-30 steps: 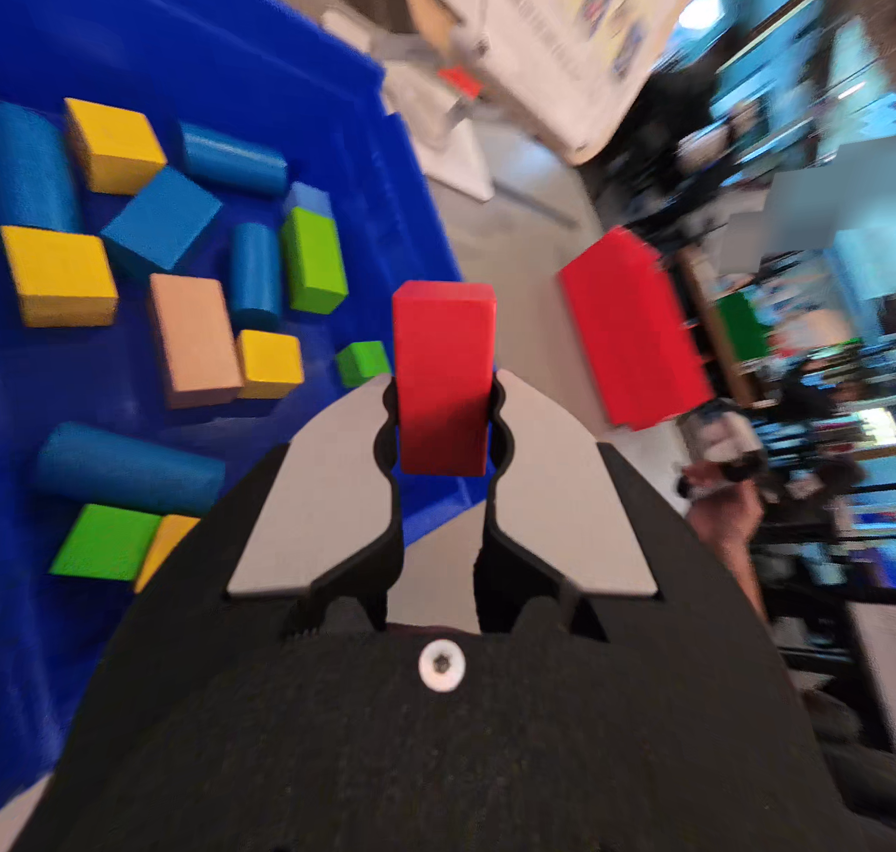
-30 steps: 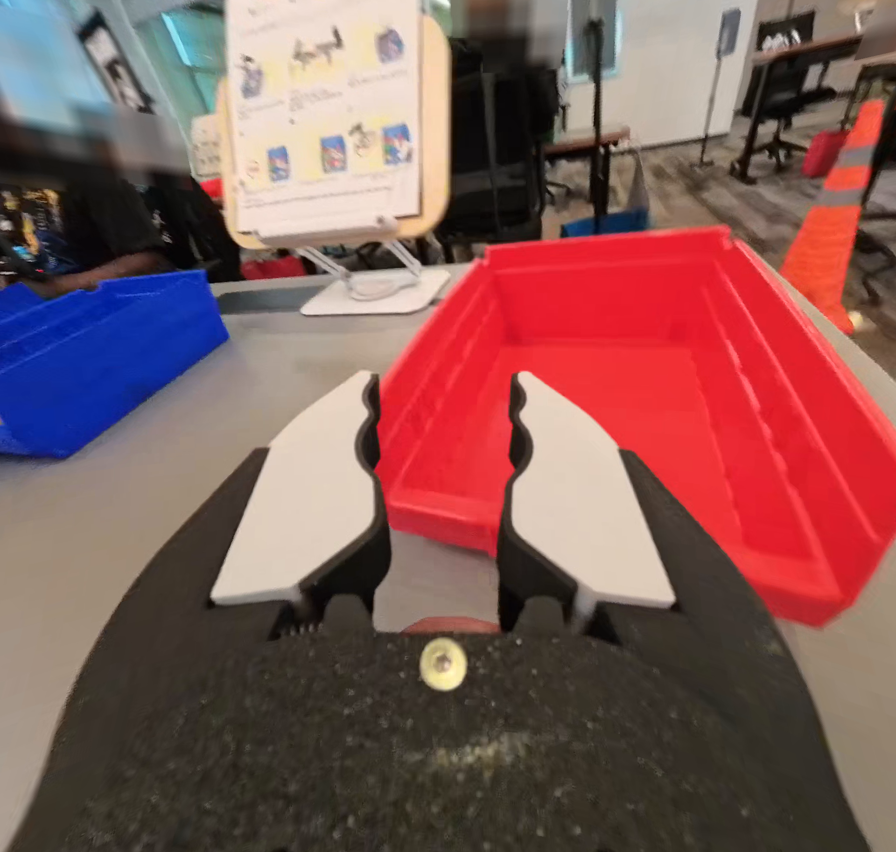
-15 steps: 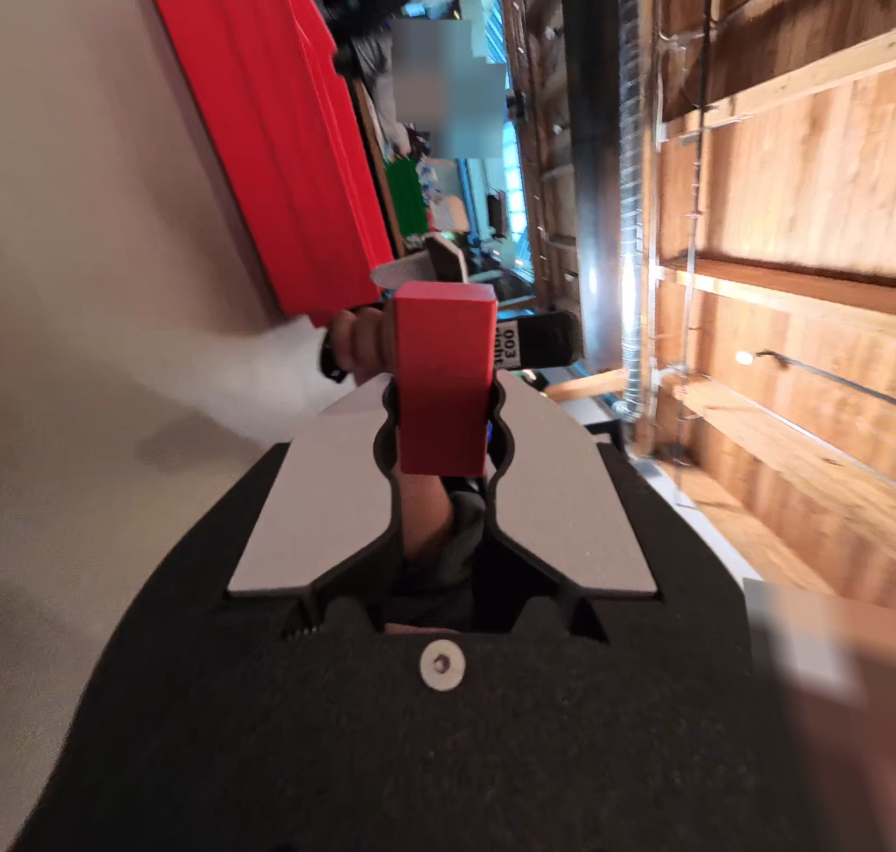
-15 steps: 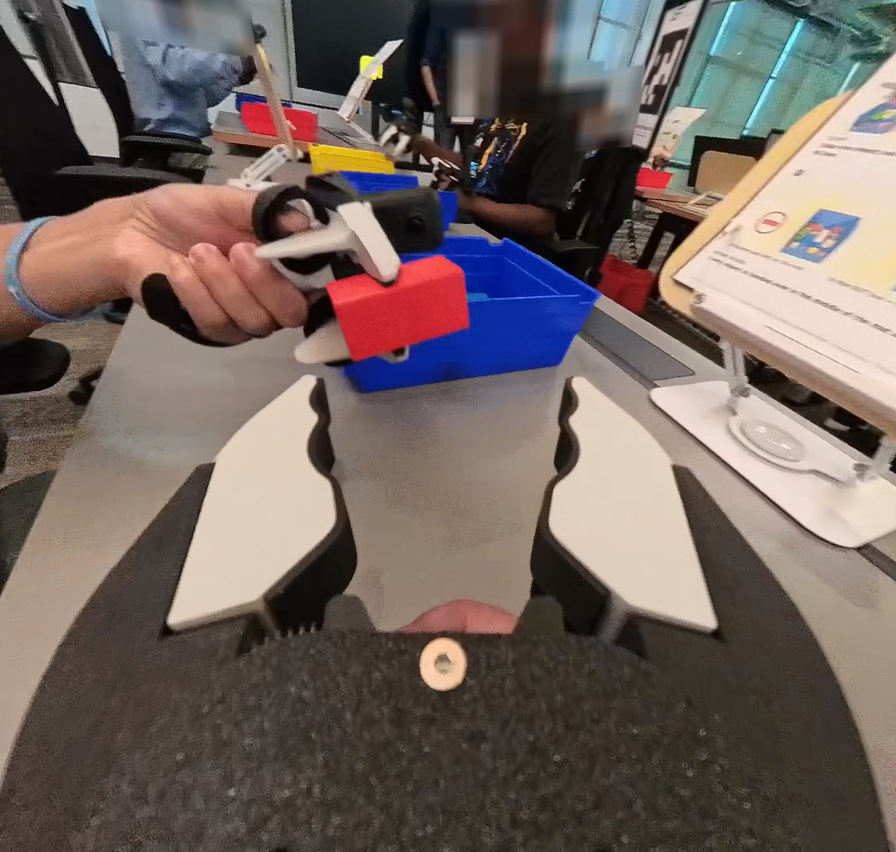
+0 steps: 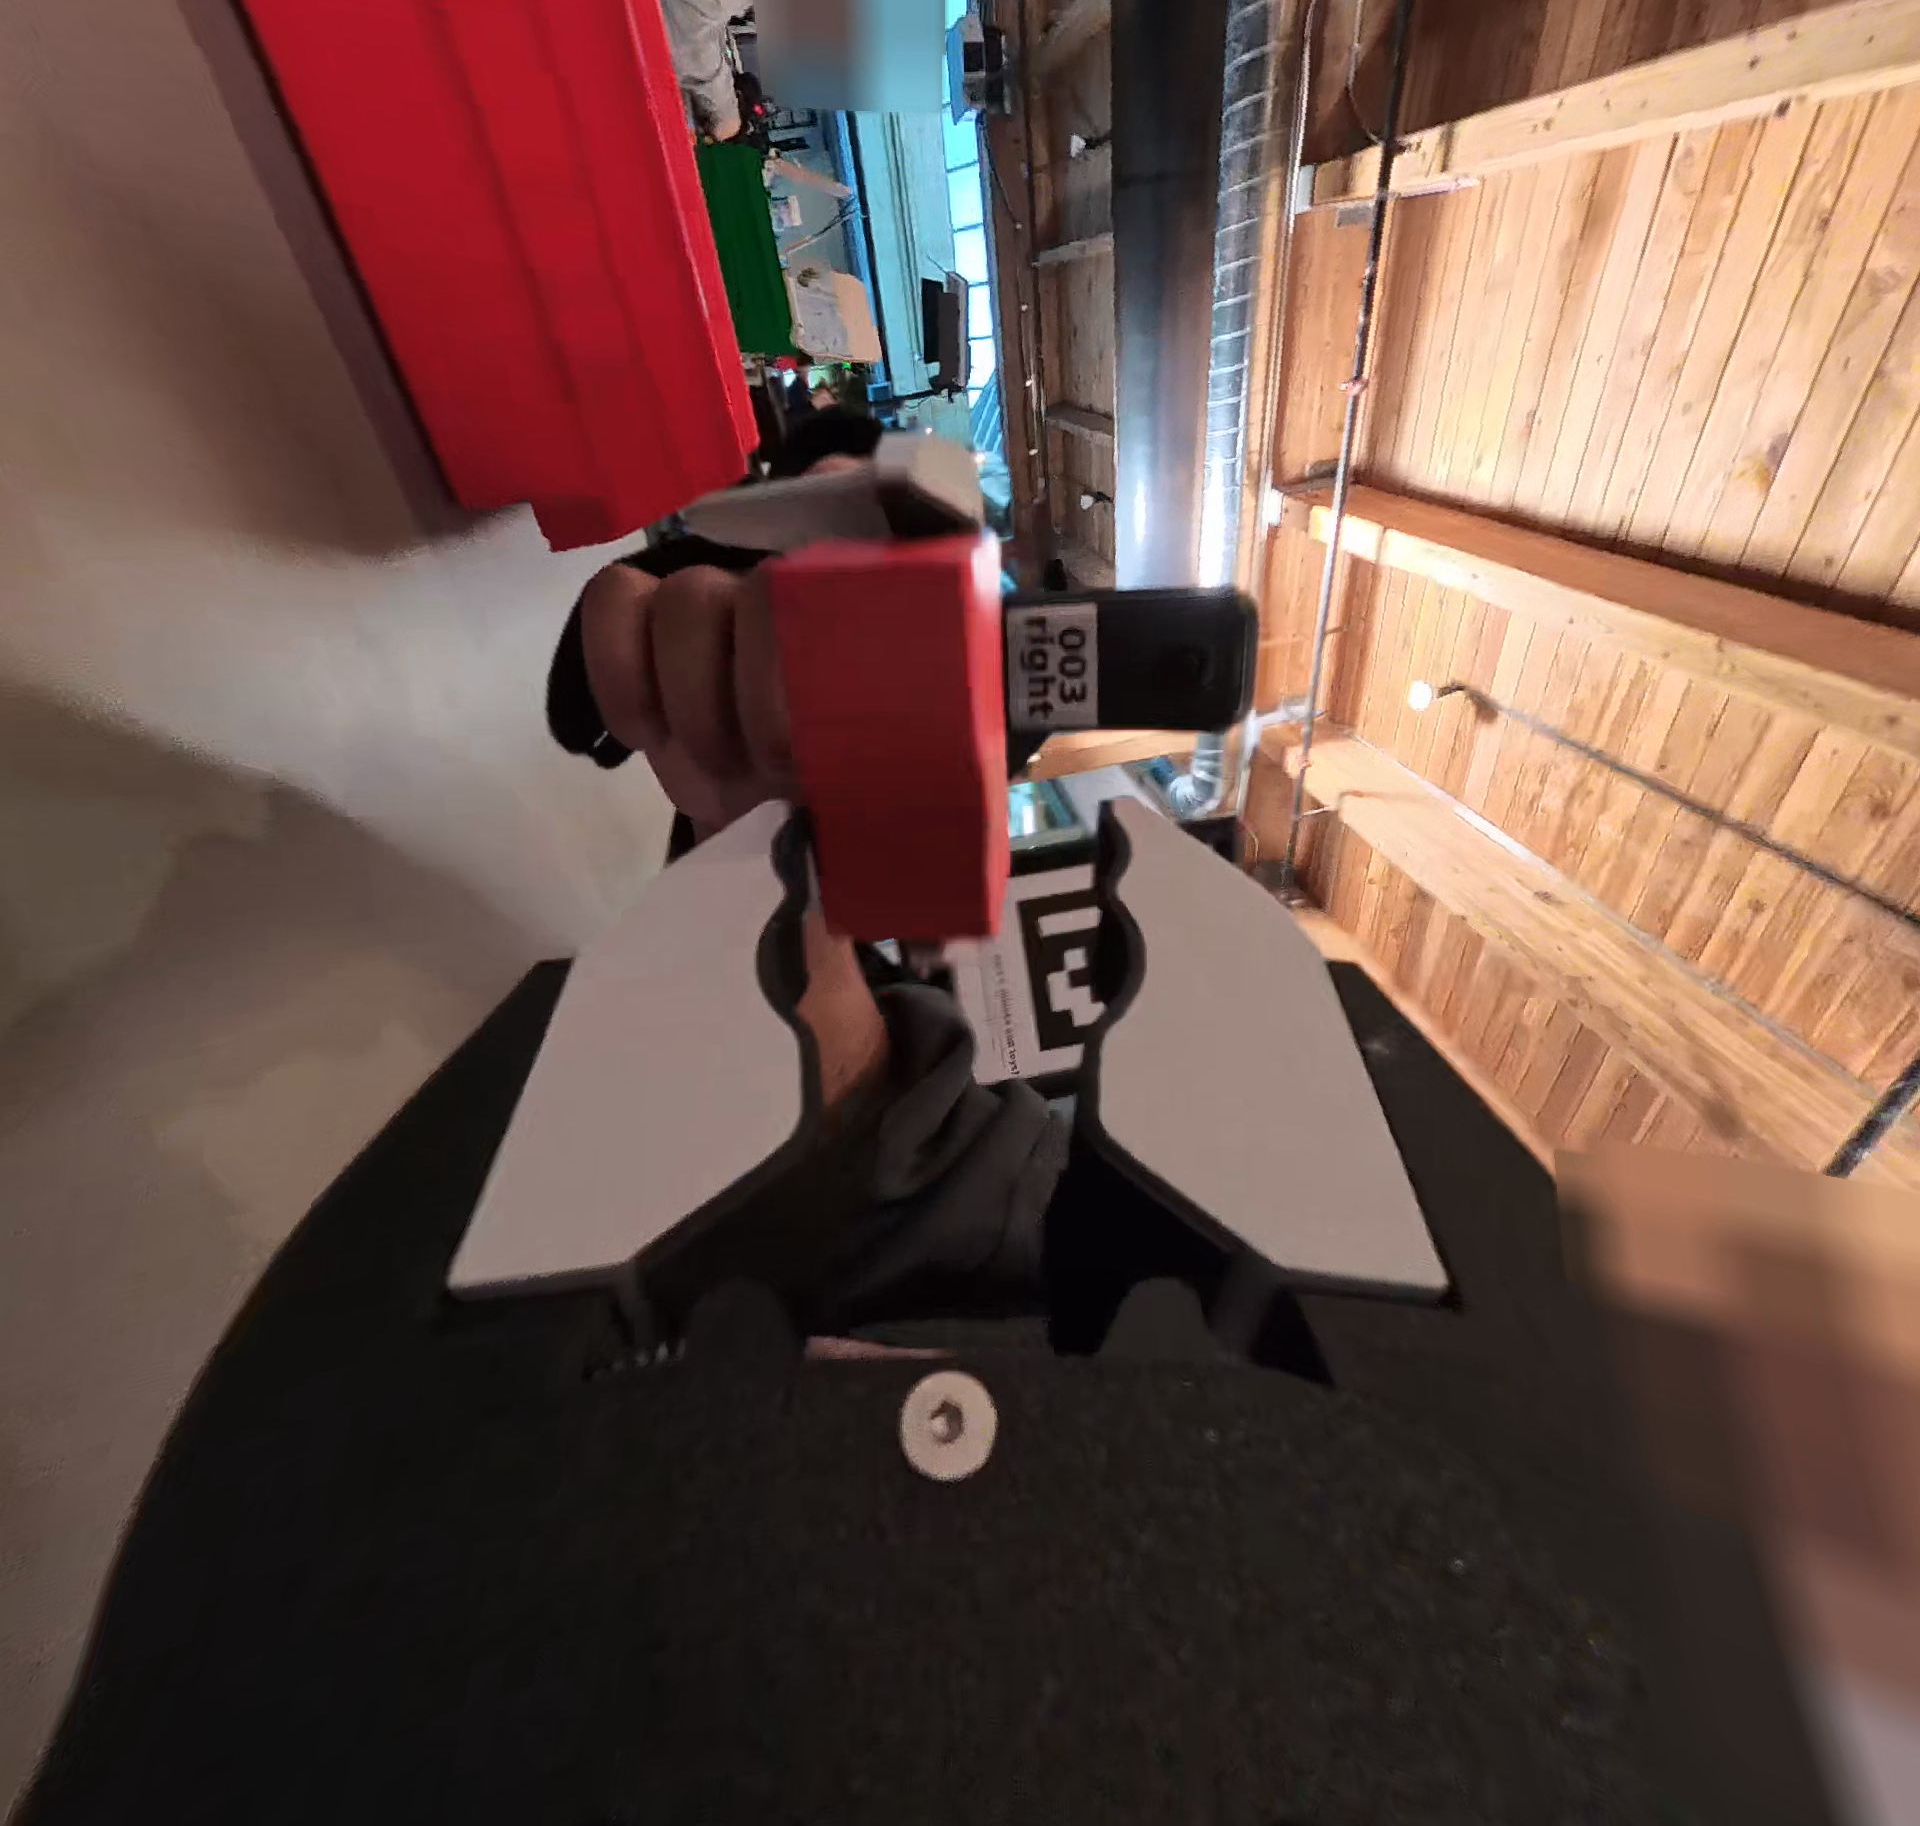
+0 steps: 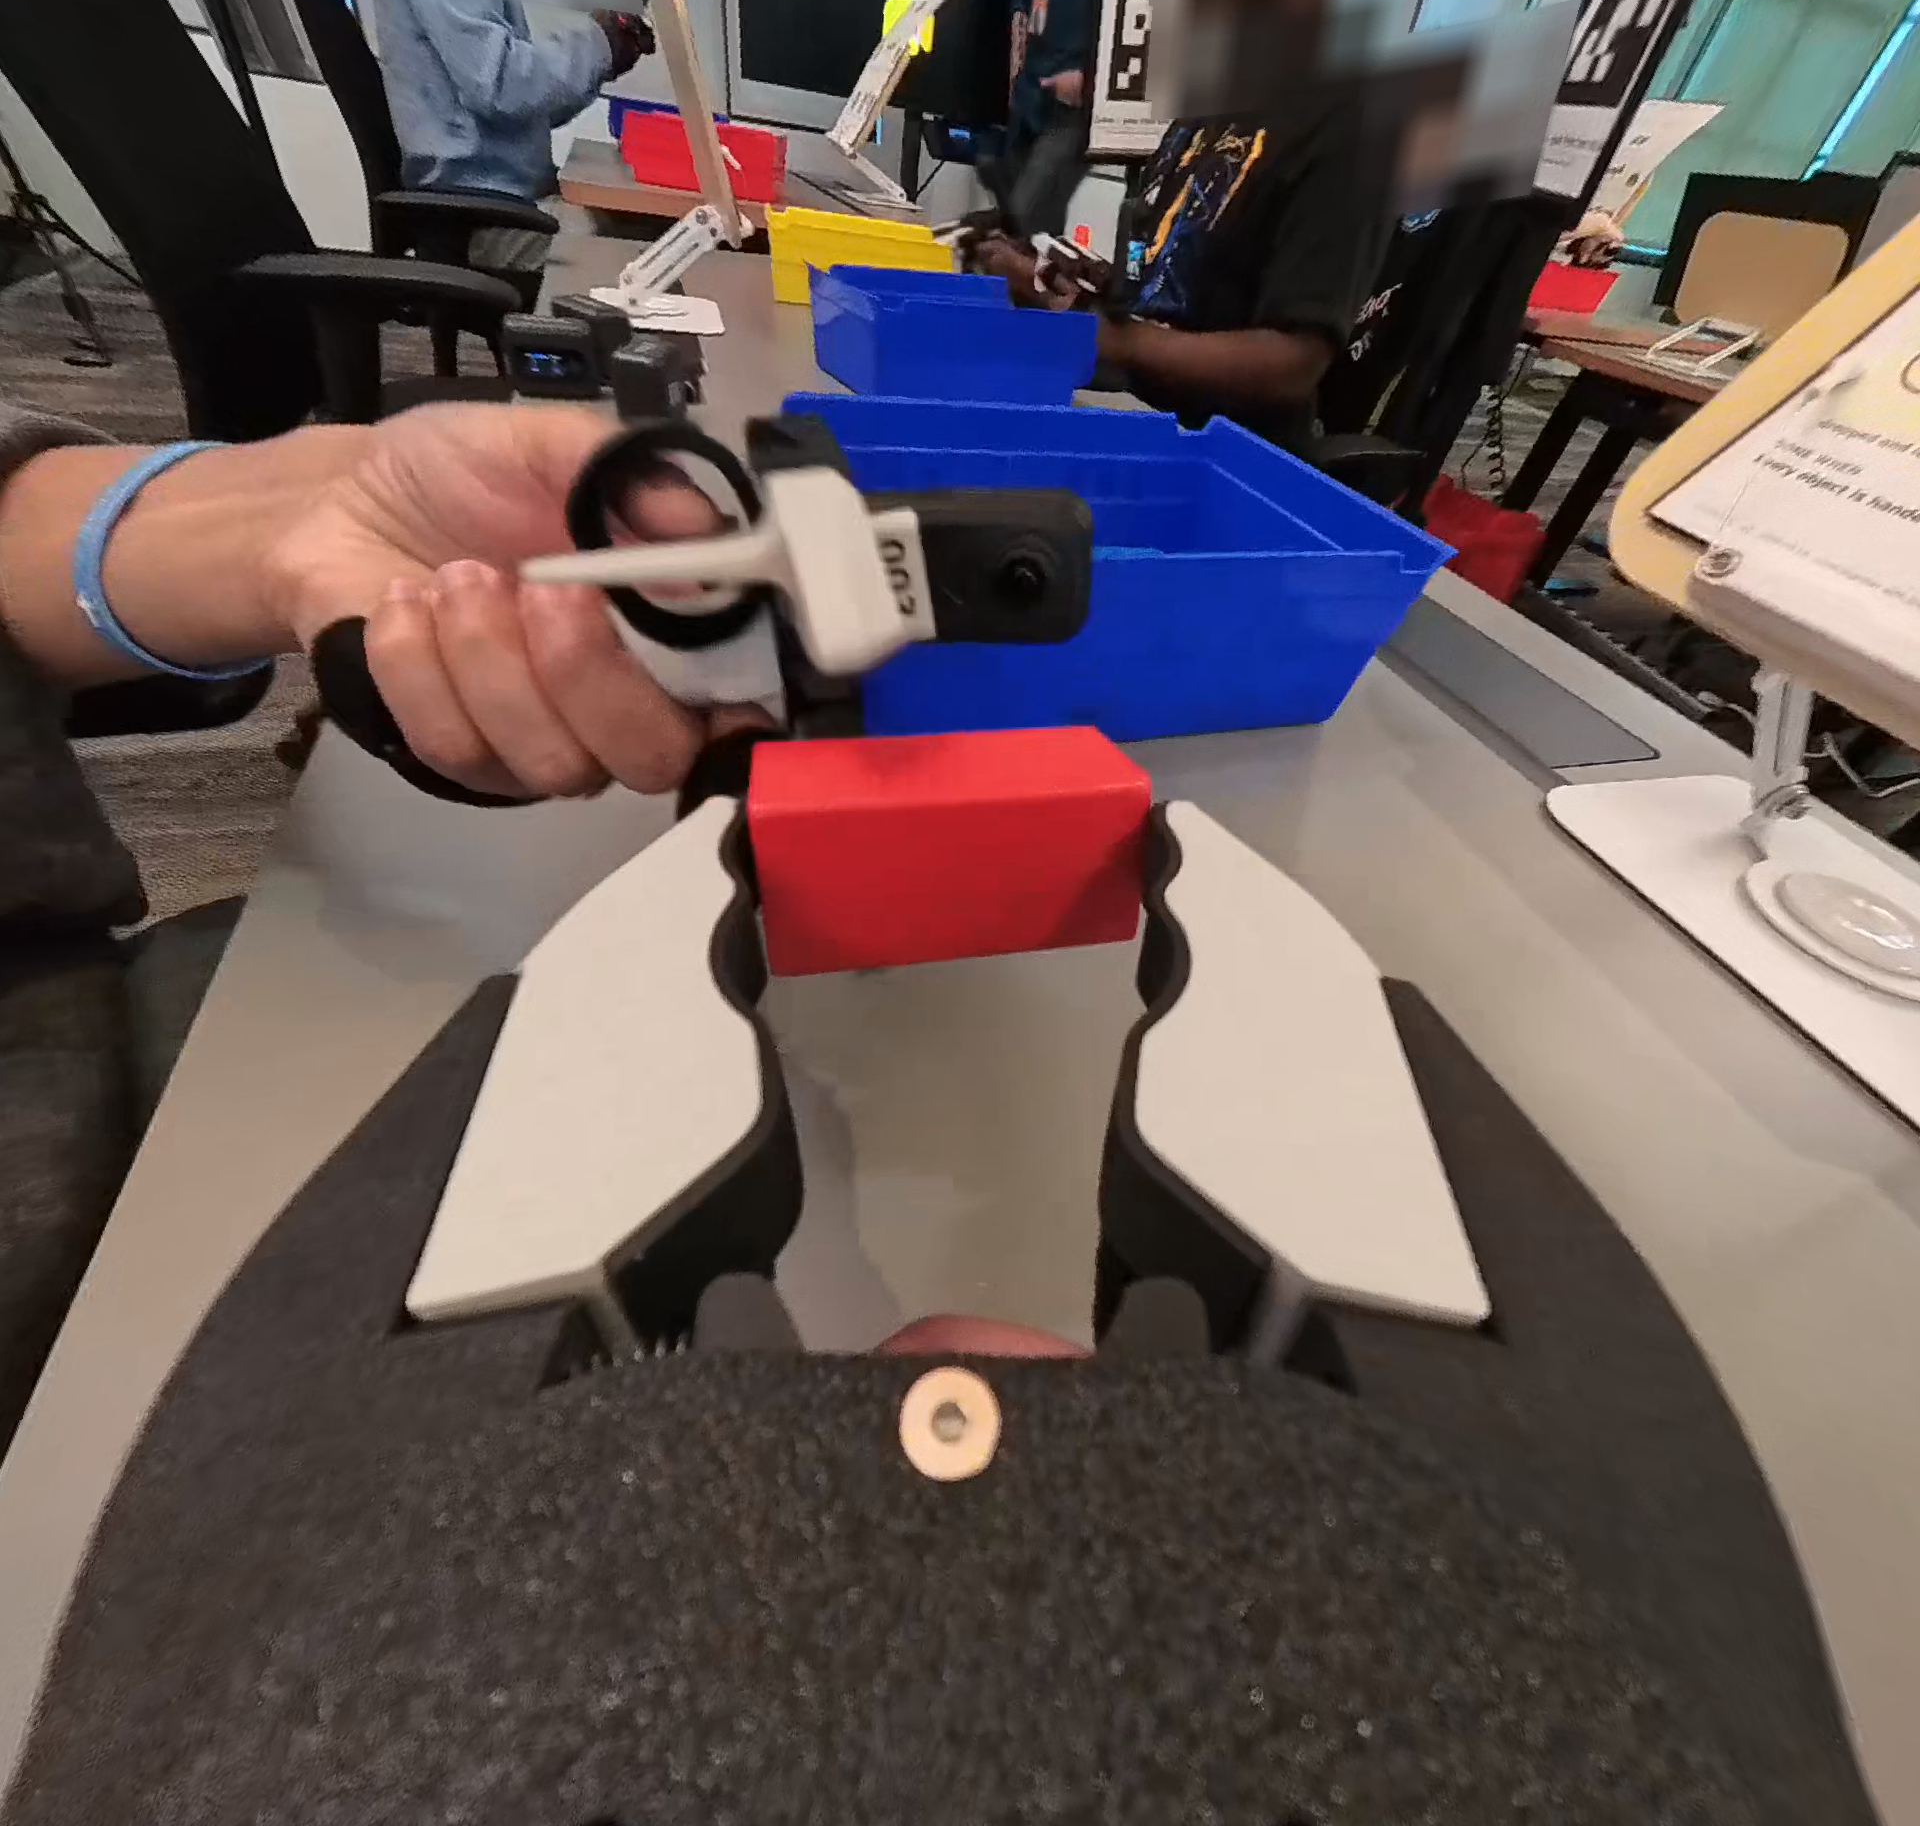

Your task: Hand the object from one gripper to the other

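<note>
A red rectangular block [image 6: 940,846] is held crosswise between the fingers of my right gripper [image 6: 945,841], which touch both its ends above the grey table. In the left wrist view the same block [image 5: 894,737] stands at the tips of my left gripper [image 5: 948,831]. Its jaws are spread, the left finger [image 5: 665,1049] is beside the block, and a gap shows on the right side. A hand [image 6: 447,592] holds the left gripper just behind and above the block. The right gripper's camera [image 5: 1143,659] shows past the block.
A blue bin [image 6: 1143,571] stands on the table [image 6: 1351,841] behind the block. A red bin [image 5: 499,218] lies farther along the table. A white stand with a printed sheet [image 6: 1787,529] is at the right. People sit at other tables with more bins.
My right gripper has moved up to the block and shut on its ends. My left gripper's jaws have spread apart from the block they were gripping.
</note>
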Action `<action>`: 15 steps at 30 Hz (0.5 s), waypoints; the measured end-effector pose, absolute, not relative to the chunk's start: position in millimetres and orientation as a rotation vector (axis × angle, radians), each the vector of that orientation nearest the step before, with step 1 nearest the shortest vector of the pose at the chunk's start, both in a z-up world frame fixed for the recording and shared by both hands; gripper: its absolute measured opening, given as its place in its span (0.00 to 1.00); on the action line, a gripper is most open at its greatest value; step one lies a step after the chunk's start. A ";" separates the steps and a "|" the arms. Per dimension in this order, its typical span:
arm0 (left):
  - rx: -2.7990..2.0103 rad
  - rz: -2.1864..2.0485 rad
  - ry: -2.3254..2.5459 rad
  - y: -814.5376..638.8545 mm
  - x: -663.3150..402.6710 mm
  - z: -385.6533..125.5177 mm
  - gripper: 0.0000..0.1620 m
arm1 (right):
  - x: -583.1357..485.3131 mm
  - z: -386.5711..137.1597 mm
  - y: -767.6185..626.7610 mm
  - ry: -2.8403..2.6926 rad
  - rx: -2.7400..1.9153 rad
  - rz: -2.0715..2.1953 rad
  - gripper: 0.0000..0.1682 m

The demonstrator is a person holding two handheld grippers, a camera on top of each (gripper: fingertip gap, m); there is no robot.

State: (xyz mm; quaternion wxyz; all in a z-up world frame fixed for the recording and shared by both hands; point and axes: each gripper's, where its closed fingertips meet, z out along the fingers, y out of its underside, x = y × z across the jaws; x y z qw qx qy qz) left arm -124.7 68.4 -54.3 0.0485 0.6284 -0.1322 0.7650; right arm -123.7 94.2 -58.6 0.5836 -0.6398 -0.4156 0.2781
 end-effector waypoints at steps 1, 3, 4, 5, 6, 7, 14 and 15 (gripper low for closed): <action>1.984 2.337 -0.466 64.6 -132.9 -56.4 0.35 | -122.5 -59.2 93.8 -0.972 -1.501 0.632 0.42; 2.211 2.329 -0.614 60.3 -152.7 -66.7 0.36 | -112.5 -51.8 91.6 -0.961 -1.508 0.599 0.42; 2.332 2.315 -0.685 58.2 -163.2 -73.4 0.36 | -103.6 -44.7 92.6 -0.941 -1.509 0.575 0.41; 2.451 2.286 -0.754 55.4 -173.5 -81.6 0.36 | -93.7 -35.0 91.8 -0.933 -1.503 0.567 0.32; 2.578 2.233 -0.813 52.9 -183.8 -91.9 0.36 | -82.4 -19.5 85.2 -0.935 -1.471 0.561 0.00; 2.709 2.165 -0.867 50.7 -194.6 -102.9 0.36 | -61.8 -2.9 92.6 -0.845 -1.469 0.503 0.00; 3.126 1.824 -1.039 46.8 -220.4 -134.4 0.34 | 44.2 -1.4 118.1 -0.549 -1.786 0.321 0.12; 3.125 1.811 -1.062 45.0 -217.9 -135.6 0.33 | 43.7 -8.2 112.4 -0.535 -1.838 0.382 0.12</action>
